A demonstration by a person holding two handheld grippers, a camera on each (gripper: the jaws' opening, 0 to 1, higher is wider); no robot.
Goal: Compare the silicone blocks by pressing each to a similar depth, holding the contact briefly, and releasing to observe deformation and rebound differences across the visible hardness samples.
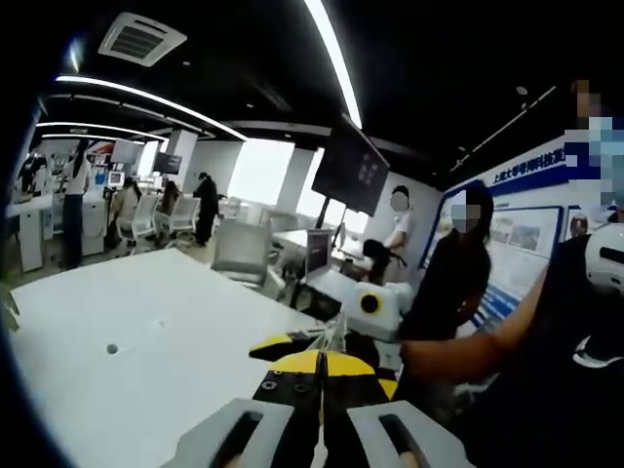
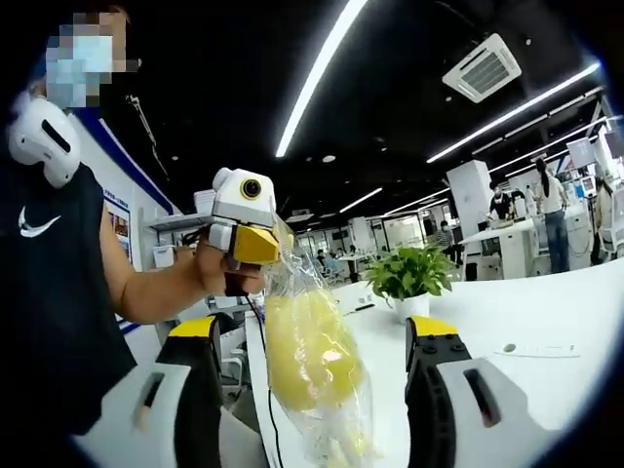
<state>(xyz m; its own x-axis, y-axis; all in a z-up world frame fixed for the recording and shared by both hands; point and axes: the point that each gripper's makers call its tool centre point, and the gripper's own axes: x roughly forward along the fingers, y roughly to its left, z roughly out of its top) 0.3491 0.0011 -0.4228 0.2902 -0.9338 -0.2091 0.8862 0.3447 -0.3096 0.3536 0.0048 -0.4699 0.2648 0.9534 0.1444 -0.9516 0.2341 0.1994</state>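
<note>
While left gripper [image 2: 255, 244] jaws pinch clear bag [image 2: 310, 366] top, right gripper [image 2: 312, 390] jaws gape wide, empty.

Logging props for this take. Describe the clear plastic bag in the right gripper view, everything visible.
The clear plastic bag is thin, glossy and crinkled, holding pale yellow pieces too blurred through the film to tell apart. It hangs in the air, neck gathered at the top and pinched by the left gripper, whose jaws are closed on it. Its body hangs between the open jaws of the right gripper, in front of the white table; contact there is unclear.
</note>
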